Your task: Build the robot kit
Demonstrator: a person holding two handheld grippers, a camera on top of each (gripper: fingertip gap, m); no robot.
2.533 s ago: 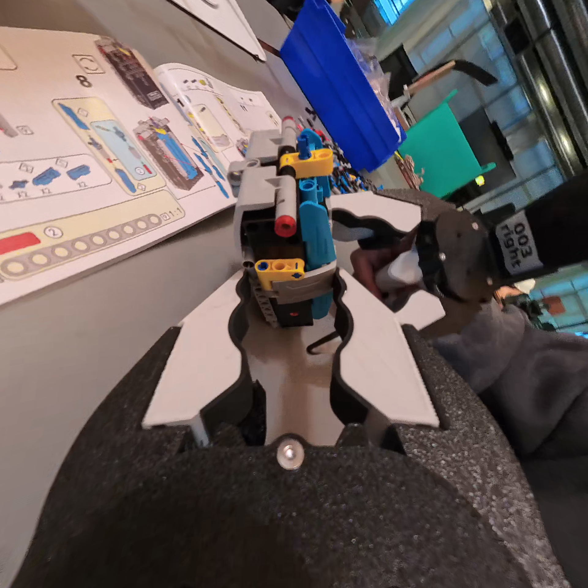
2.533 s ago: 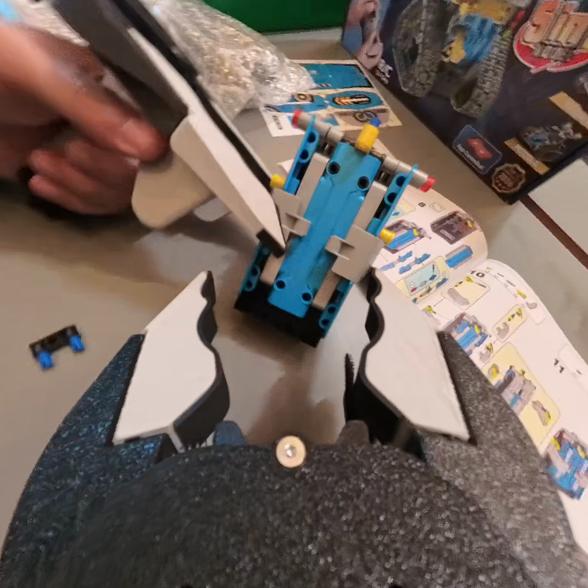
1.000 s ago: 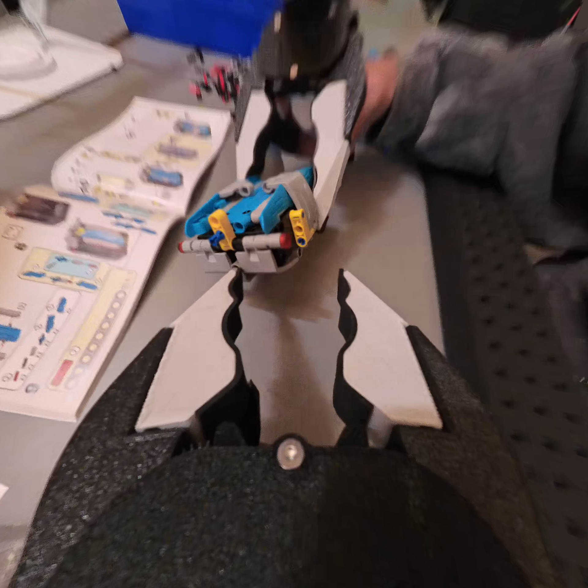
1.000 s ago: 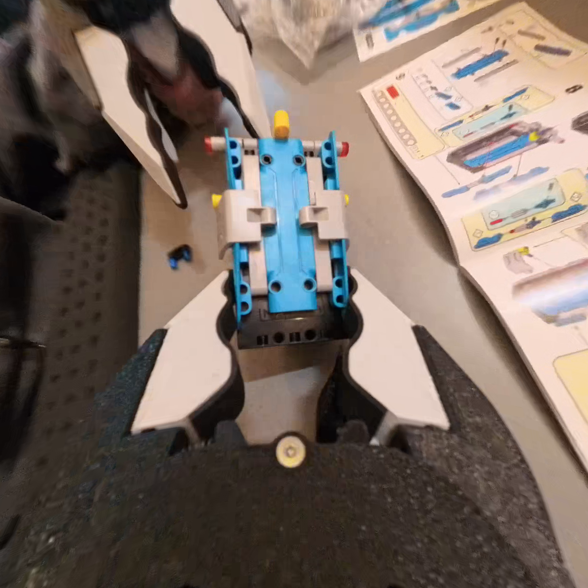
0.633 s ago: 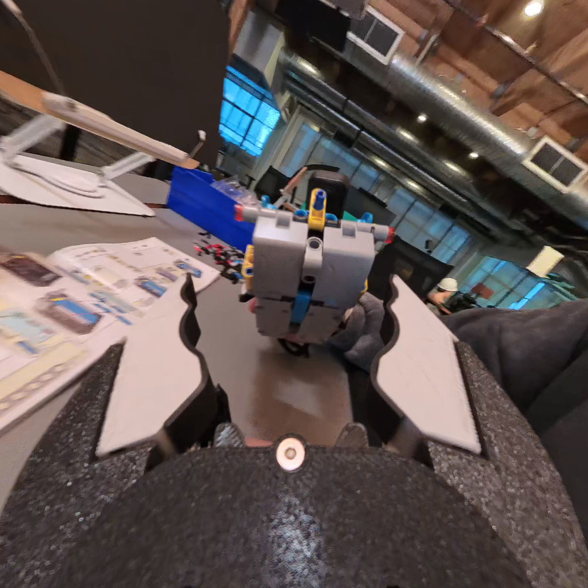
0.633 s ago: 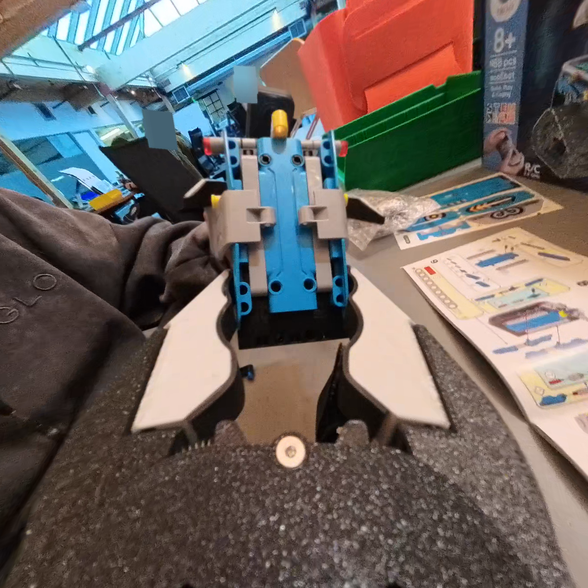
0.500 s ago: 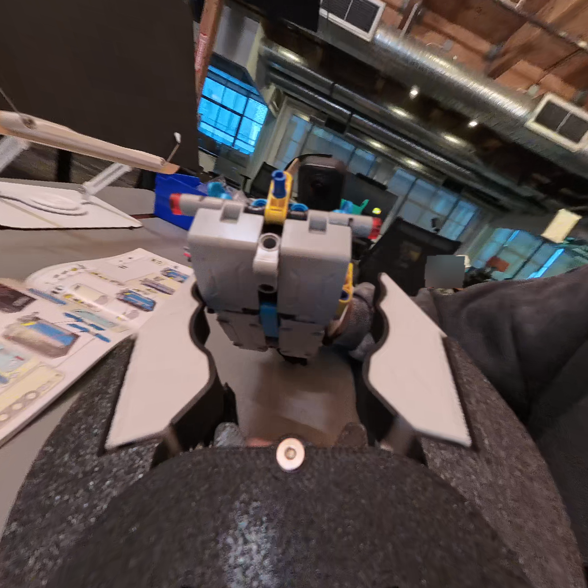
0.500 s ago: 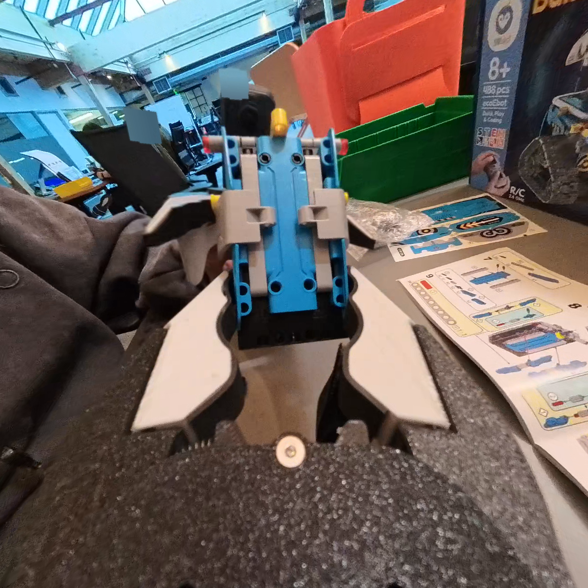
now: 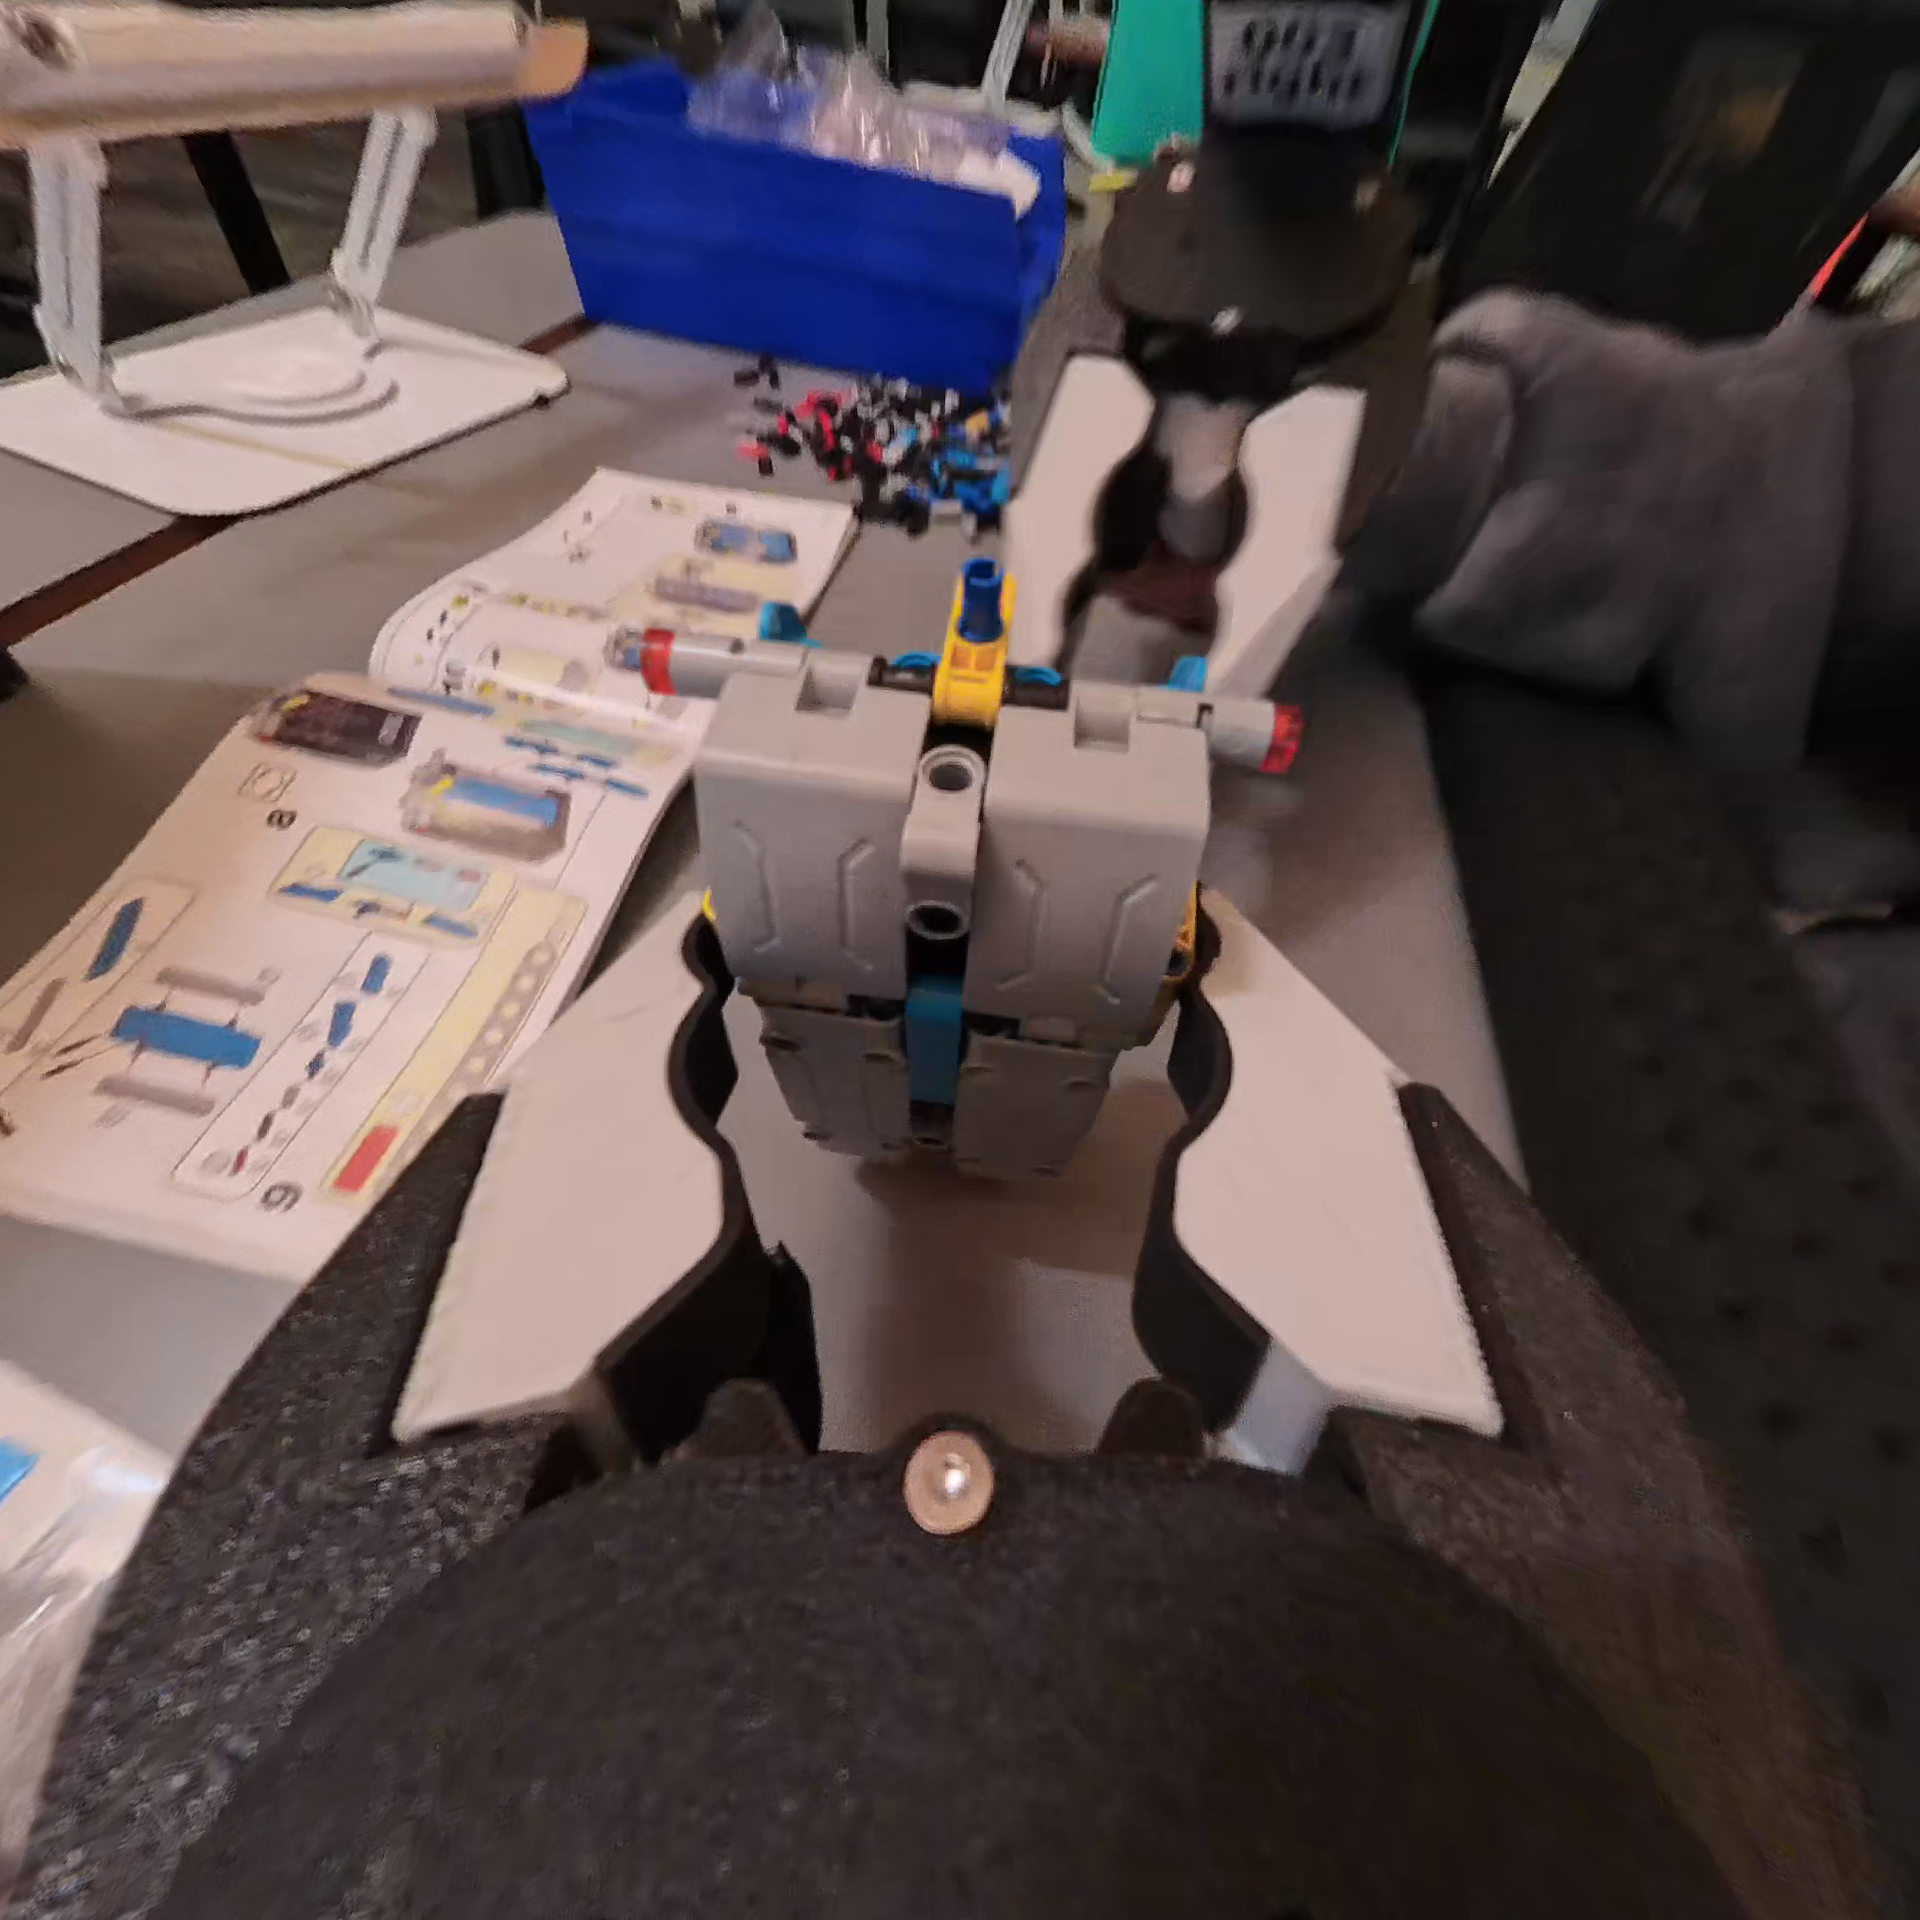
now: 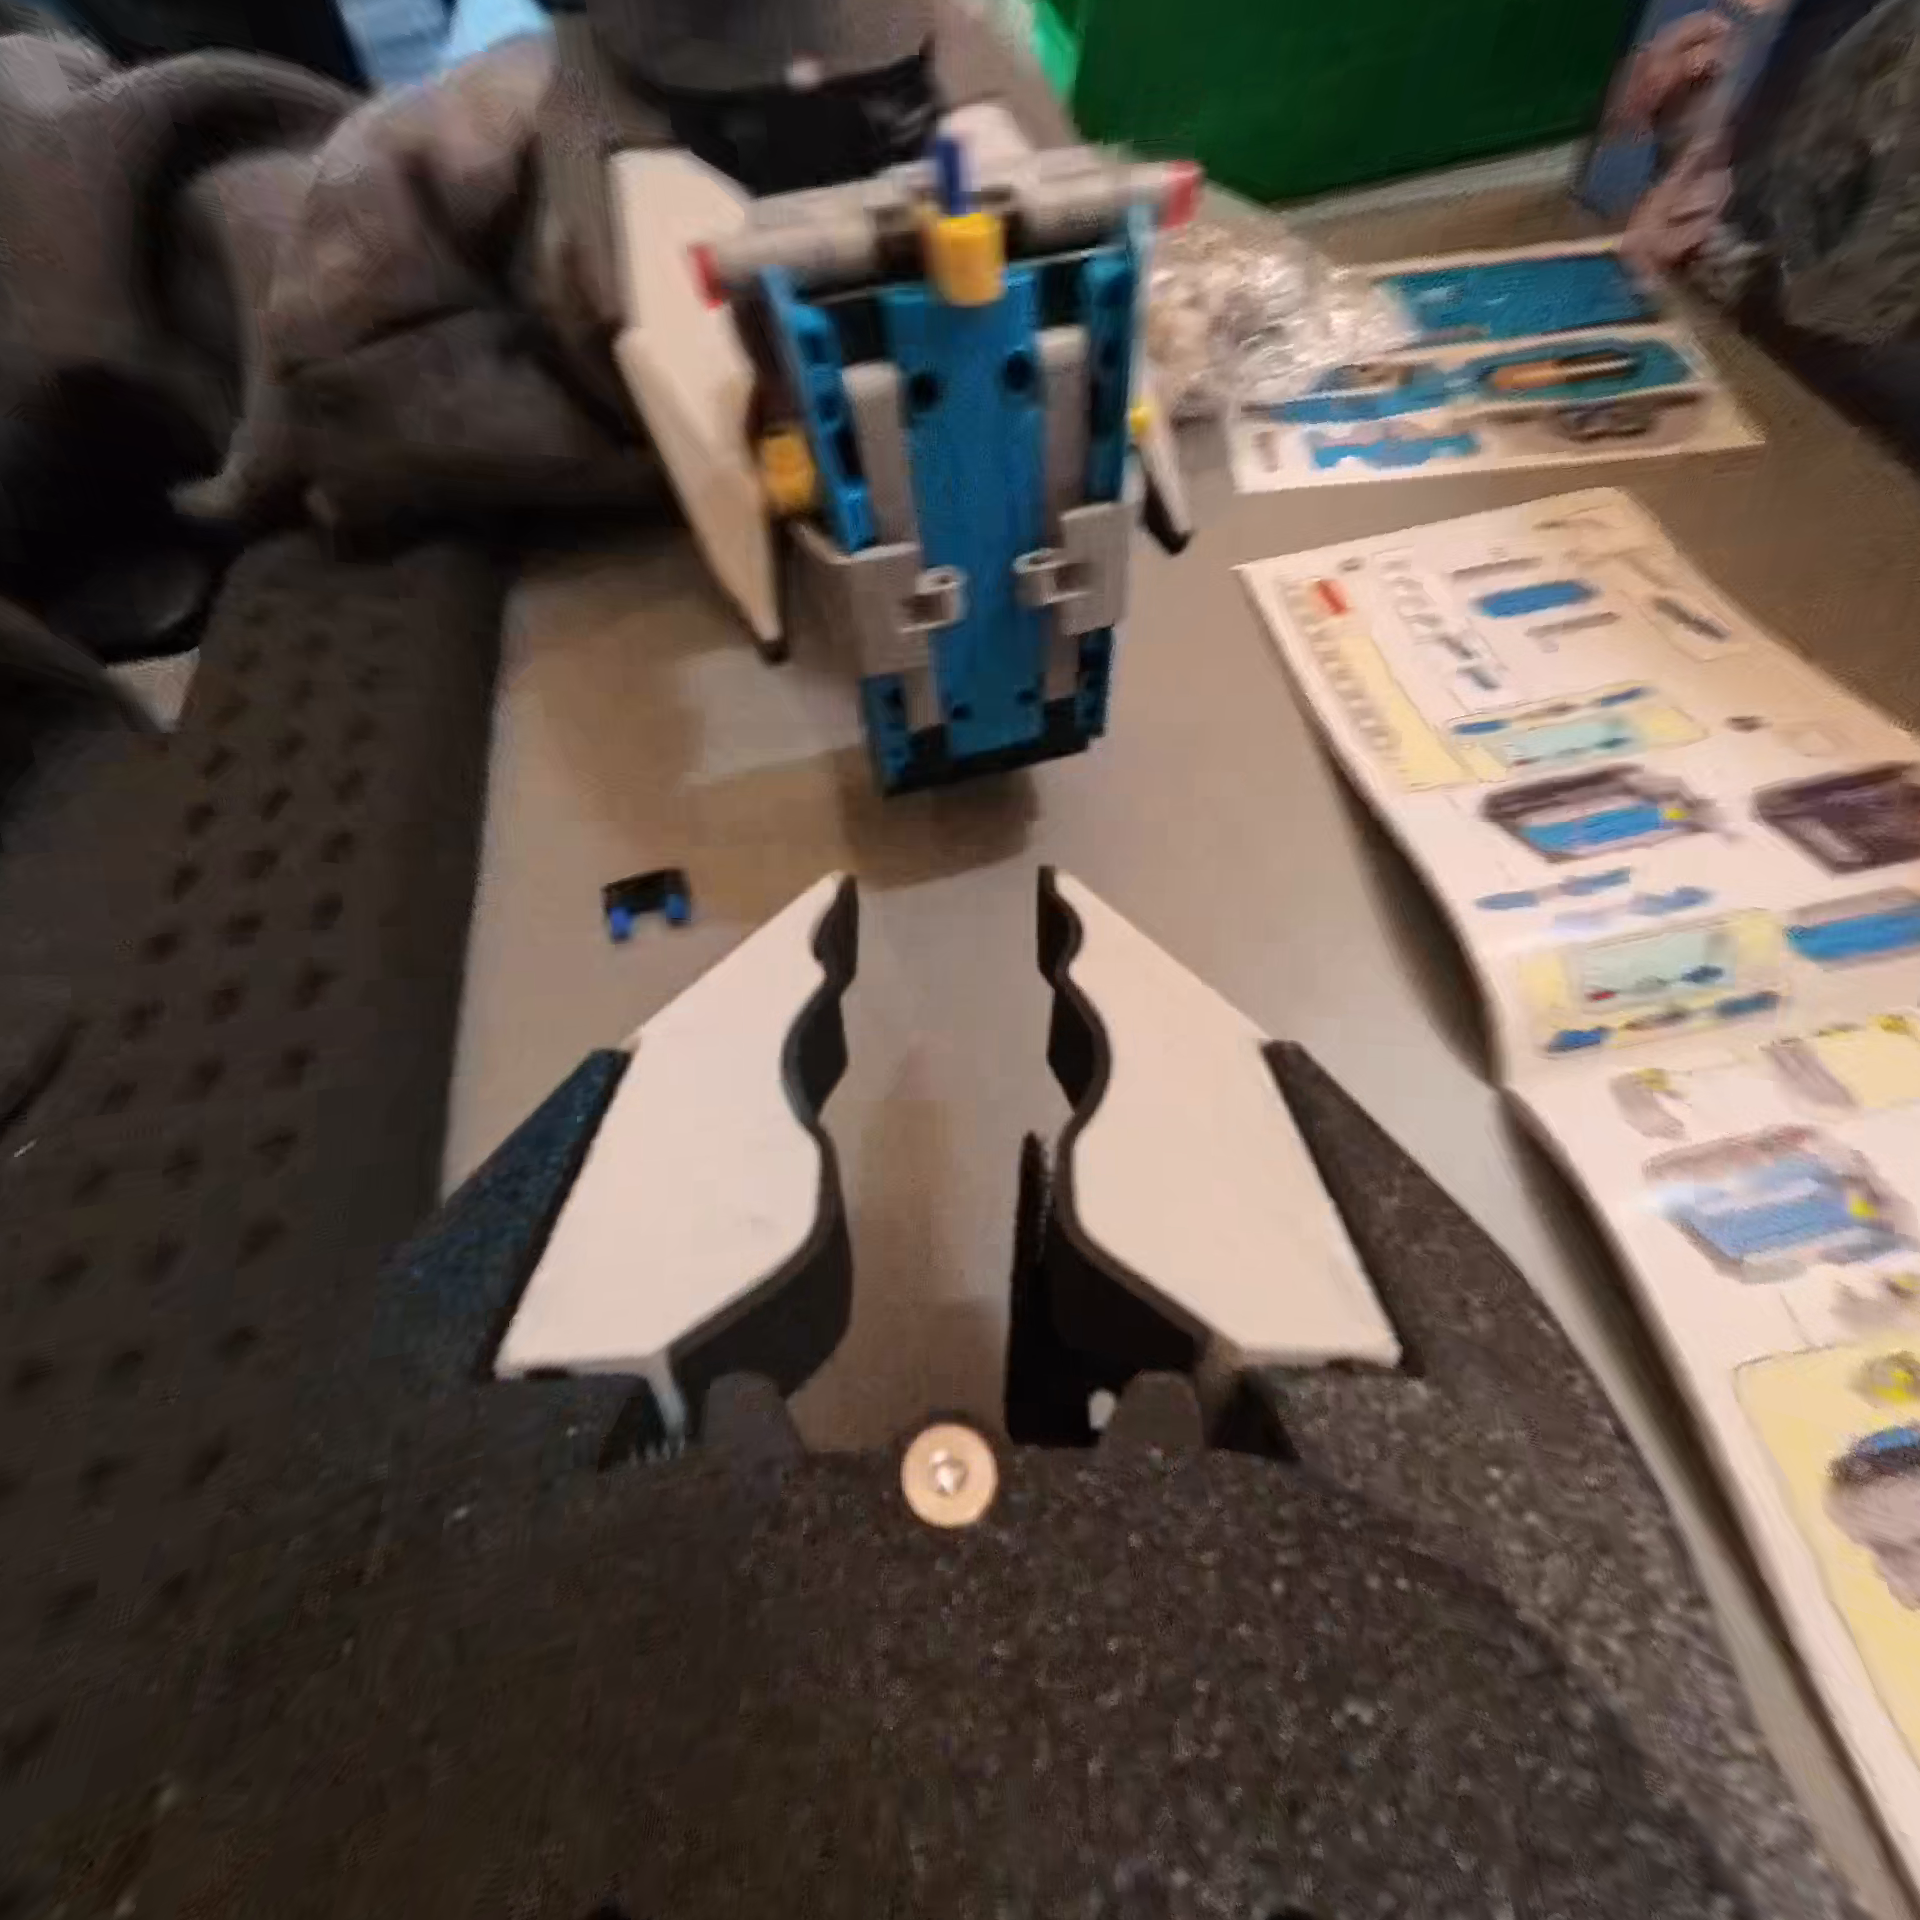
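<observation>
A toy brick model, grey shells on one side (image 9: 831, 862) and blue plates on the other (image 10: 977, 540), with a red-tipped grey axle across its top, stands upright just above the grey table. My left gripper (image 9: 951, 935) is shut on its lower sides; one of its fingers (image 10: 691, 416) shows in the right wrist view. My right gripper (image 10: 943, 883) is open and empty, a short way back from the model's black base. It also shows beyond the model in the left wrist view (image 9: 1132, 655).
An open instruction booklet (image 9: 312, 914) (image 10: 1662, 831) lies beside the model. A small black piece with blue pins (image 10: 644, 902) lies near my right fingers. Blue bin (image 9: 810, 239), loose parts pile (image 9: 883, 447), white stand (image 9: 260, 384), green bin (image 10: 1299, 83), plastic bag (image 10: 1247, 301), black perforated mat (image 10: 208, 935).
My right gripper has let go of the model and drawn back. My left gripper has closed on it, and the model has come down from raised to near the table.
</observation>
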